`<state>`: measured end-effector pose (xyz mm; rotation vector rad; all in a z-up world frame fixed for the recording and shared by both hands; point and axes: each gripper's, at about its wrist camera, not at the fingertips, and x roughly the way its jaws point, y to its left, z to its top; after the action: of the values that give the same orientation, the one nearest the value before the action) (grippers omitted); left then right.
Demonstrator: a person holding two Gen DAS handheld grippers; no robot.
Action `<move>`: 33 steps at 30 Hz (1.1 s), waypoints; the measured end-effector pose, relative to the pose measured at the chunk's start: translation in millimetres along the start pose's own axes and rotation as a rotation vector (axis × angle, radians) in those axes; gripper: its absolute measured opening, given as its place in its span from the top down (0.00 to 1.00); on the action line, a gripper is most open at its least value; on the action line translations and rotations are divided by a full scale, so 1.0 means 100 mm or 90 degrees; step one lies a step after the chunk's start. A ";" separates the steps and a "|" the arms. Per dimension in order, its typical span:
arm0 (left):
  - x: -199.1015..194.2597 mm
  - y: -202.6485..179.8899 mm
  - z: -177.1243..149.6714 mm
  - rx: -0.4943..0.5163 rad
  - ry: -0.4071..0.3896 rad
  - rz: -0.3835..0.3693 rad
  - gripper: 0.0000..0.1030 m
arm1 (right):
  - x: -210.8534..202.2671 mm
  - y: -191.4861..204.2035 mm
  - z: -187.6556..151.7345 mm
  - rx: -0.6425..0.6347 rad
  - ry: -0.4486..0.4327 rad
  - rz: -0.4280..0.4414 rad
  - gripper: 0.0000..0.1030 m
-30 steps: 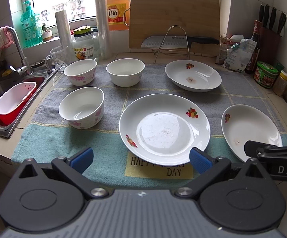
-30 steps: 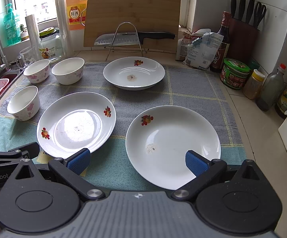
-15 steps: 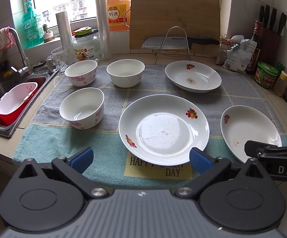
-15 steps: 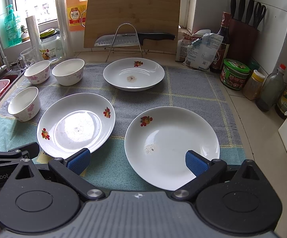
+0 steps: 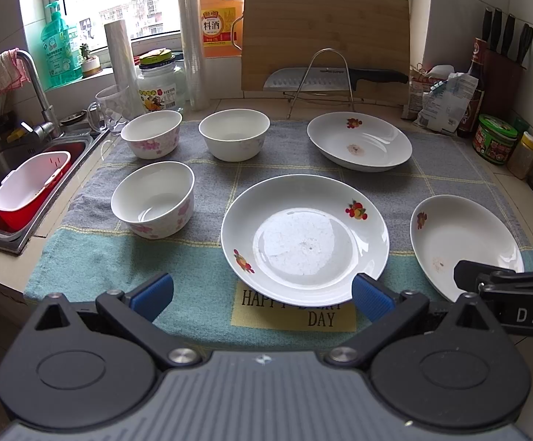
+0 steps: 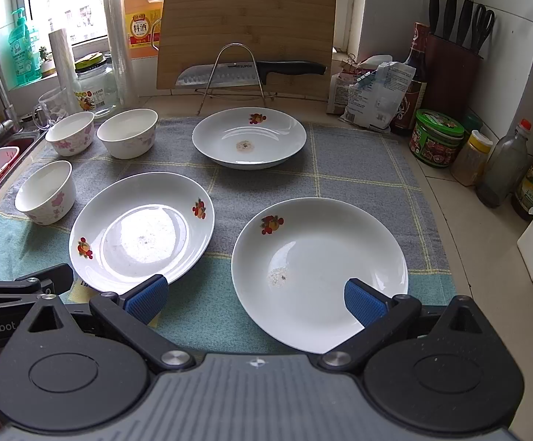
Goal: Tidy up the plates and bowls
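Directly ahead of the right hand-held gripper [image 6: 255, 296], whose blue-padded jaws stand apart and empty, lies the white round plate with one fruit motif [image 6: 319, 273] on the grey-and-teal cloth-covered counter [image 6: 358, 169]; its near rim sits between the fingertips. The left hand-held gripper [image 5: 262, 296], likewise apart, faces the white plate with two fruit motifs [image 5: 305, 239]. A third white plate [image 6: 248, 136] and three white floral bowls [image 5: 153, 198] lie farther back. Each plate probably suits the gripper nearest it.
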<state>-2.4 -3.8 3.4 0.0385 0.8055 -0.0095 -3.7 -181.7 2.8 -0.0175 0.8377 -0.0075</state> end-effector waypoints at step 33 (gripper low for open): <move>-0.05 -0.07 0.04 0.003 -0.010 -0.002 0.01 | -0.06 -0.05 -0.03 -0.016 -0.022 0.012 0.00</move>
<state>-3.2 -10.5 9.1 0.0414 0.7891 -0.0144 -10.0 -186.5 5.1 -0.0334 0.8040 0.0206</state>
